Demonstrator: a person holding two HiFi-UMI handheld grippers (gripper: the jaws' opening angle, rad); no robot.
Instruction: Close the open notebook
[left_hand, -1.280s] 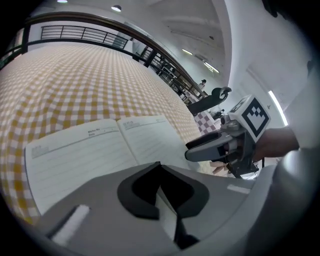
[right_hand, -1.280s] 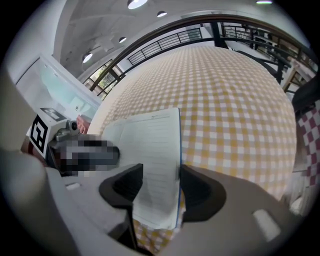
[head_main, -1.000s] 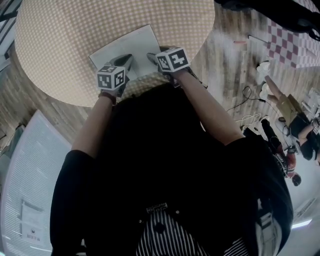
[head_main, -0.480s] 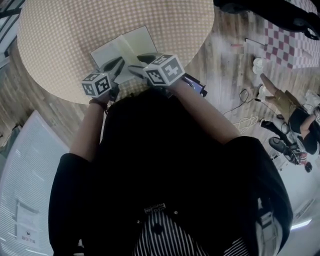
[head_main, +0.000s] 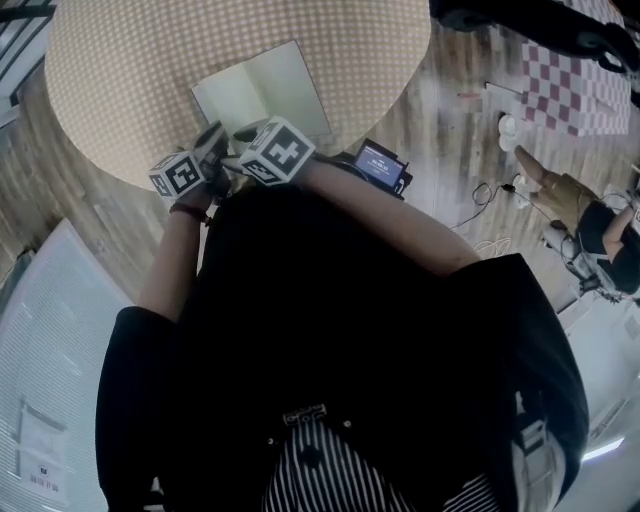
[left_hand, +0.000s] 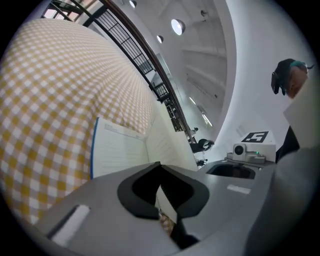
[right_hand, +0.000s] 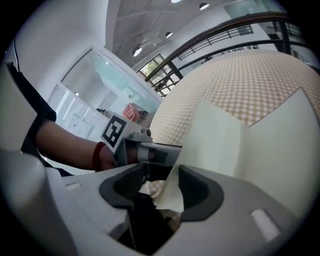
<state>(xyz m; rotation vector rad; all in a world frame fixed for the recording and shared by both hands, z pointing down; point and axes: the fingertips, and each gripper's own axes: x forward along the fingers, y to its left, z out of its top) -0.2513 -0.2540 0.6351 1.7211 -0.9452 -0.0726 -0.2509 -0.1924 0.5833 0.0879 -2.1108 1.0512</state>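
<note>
Right gripper view shows the right gripper with its jaws drawn together on a cream leaf, which stands up out of them toward the upper right of the frame. In the left gripper view the left gripper has its tips touching, and a pale sliver of paper sits between the pads, so I judge it pinches the same near edge.

Just beyond both tools lies the open notebook with cream lined pages and a blue cover edge. It rests near the closest rim of the round table under a beige checked cloth. Its fold runs away from the person, up the frame in the head view. The held leaf therefore has to swing sideways across that fold, not forward.
</note>
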